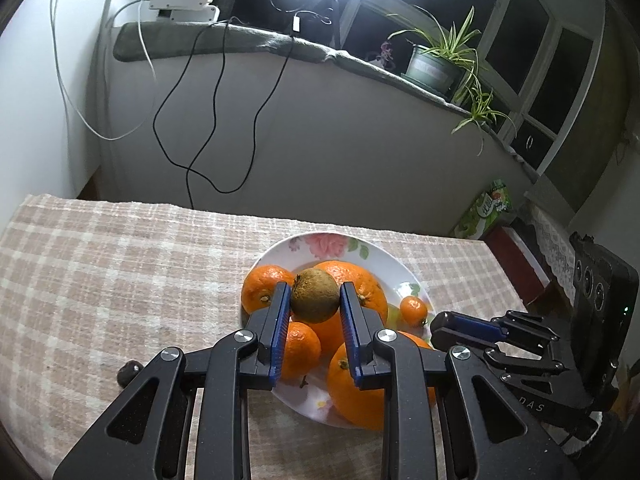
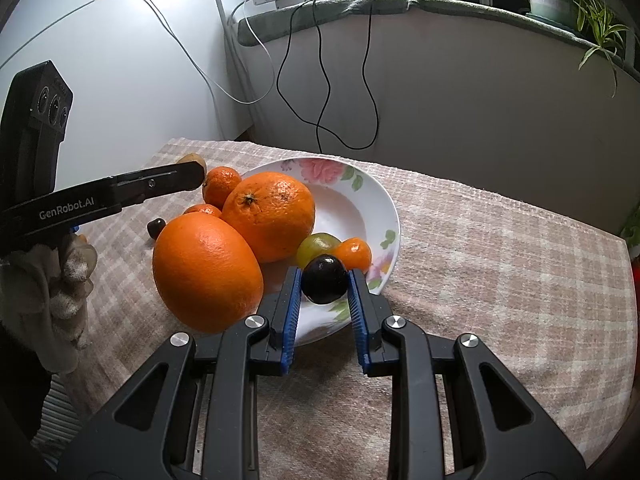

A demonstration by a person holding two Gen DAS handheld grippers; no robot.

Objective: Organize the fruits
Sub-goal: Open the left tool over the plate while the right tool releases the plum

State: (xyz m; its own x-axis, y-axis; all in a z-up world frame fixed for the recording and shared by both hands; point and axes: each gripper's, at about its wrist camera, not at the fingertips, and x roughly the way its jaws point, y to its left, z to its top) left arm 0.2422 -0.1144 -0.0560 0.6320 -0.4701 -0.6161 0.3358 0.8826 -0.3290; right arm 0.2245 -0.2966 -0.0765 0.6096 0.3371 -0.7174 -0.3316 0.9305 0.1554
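Observation:
A white flowered plate point(image 1: 404, 276) point(image 2: 376, 204) sits on the checked tablecloth and holds several oranges point(image 1: 360, 284) point(image 2: 270, 216), a small tangerine point(image 1: 414, 310) point(image 2: 354, 254) and a green grape point(image 2: 316, 246). My left gripper point(image 1: 314, 298) is shut on a brown kiwi point(image 1: 314, 294) above the oranges. My right gripper point(image 2: 324, 286) is shut on a dark plum point(image 2: 324, 284) over the plate's near rim. The right gripper also shows in the left wrist view point(image 1: 472, 330). The left gripper also shows in the right wrist view point(image 2: 168, 180).
A small dark fruit point(image 1: 128, 372) point(image 2: 155, 227) lies on the cloth point(image 1: 120, 264) left of the plate. Black and white cables hang down the wall behind the table. A potted plant point(image 1: 434, 64) stands on the sill. A green box point(image 1: 486, 210) stands beyond the table's right end.

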